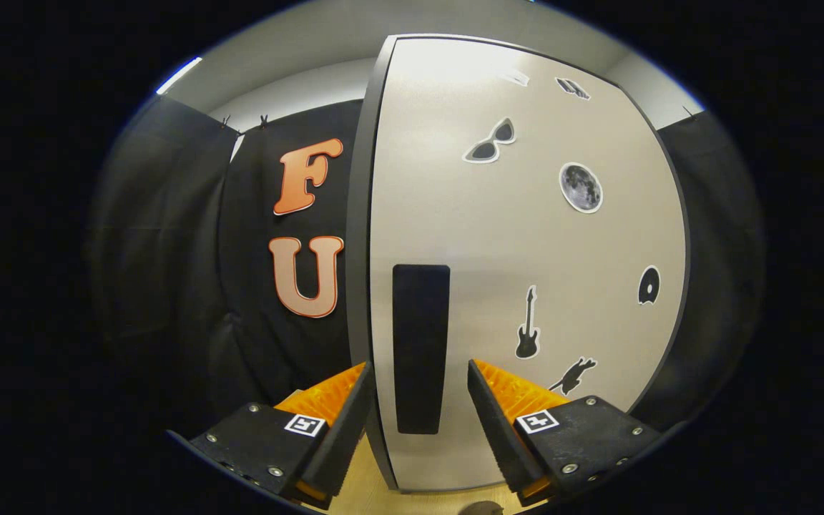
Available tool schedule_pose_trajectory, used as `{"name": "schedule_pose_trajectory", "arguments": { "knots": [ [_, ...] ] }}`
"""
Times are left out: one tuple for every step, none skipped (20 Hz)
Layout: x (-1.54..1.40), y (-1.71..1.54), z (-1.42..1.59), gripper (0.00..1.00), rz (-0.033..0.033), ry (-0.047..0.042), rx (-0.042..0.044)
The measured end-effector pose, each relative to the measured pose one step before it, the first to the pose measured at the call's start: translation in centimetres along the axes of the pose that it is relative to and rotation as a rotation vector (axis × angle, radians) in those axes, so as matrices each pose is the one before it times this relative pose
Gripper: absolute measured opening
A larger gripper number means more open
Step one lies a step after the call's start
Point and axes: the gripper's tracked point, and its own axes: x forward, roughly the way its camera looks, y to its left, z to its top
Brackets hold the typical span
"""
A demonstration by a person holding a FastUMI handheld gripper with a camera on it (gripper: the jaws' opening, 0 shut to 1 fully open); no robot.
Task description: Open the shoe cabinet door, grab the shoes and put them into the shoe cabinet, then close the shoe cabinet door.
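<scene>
The hand-held gripper (418,411) is spread apart, its 2 fingers straddling the shoe cabinet door's (526,243) dark handle strip (420,348) and left edge, nothing clamped. Door open or closed can't be told. Probably either opening or closing is underway; no shoes seen.

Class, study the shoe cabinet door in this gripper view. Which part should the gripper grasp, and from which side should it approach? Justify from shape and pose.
Probably best is the free dark edge of the shoe cabinet door, beside the tall black handle strip, approached head-on. The strip looks flat, offering little to pinch, while the thin edge fits between the fingers. The gripper is open, one finger either side of that edge.
</scene>
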Motion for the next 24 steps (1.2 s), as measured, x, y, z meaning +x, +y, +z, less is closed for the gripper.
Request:
{"name": "schedule_pose_trajectory", "arguments": {
  "knots": [
    [0.128, 0.238, -0.099, 0.76, 0.00058, 0.00345, -0.00729],
    [0.11, 0.054, -0.108, 0.7, -0.00504, 0.00316, -0.00426],
    [0.025, 0.148, 0.023, 0.64, -0.00107, 0.00079, -0.00328],
    [0.142, -0.012, 0.059, 0.58, -0.00591, -0.00402, 0.00032],
    [0.096, -0.145, 0.015, 0.48, -0.01196, -0.00132, -0.00287],
    [-0.078, -0.141, 0.074, 0.46, -0.00492, -0.00189, -0.00432],
    [0.05, -0.004, 0.009, 0.4, -0.00228, -0.00047, 0.0085],
    [-0.004, -0.04, -0.11, 0.39, -0.0007, 0.00277, 0.01302],
    [0.012, 0.02, -0.006, 0.38, 0.00147, 0.00352, 0.00334],
    [-0.027, -0.004, 0.029, 0.37, 0.00343, 0.00147, -0.00463],
    [-0.045, -0.003, -0.014, 0.35, 0.00202, 0.00422, -0.00714],
    [-0.02, -0.028, -0.034, 0.34, 0.00045, 0.00665, -0.00428],
    [-0.077, -0.028, -0.025, 0.31, -0.00006, 0.00659, -0.00333],
    [-0.091, -0.027, 0.016, 0.31, 0.0007, 0.00289, 0.00103],
    [-0.158, -0.03, -0.01, 0.29, -0.0019, -0.00118, 0.00218],
    [-0.18, -0.106, 0.017, 0.29, -0.00508, -0.00143, 0.00247],
    [-0.17, -0.075, -0.023, 0.29, -0.00265, 0.00068, -0.00528],
    [-0.261, -0.102, 0.021, 0.28, 0.00069, 0.00224, 0.00141],
    [-0.273, -0.083, -0.06, 0.28, 0.00107, 0.00189, 0.00915],
    [-0.325, -0.075, 0.016, 0.28, 0.00203, 0.00143, 0.00192],
    [-0.395, -0.121, -0.05, 0.28, -0.00171, 0.00442, -0.00184],
    [-0.495, -0.13, -0.106, 0.28, 0.0004, 0.00679, 0.00275],
    [-0.436, -0.103, -0.015, 0.27, 0.0051, 0.00661, 0.00904],
    [-0.498, -0.125, -0.005, 0.26, 0.00517, 0.00118, 0.0091]
  ]
}}
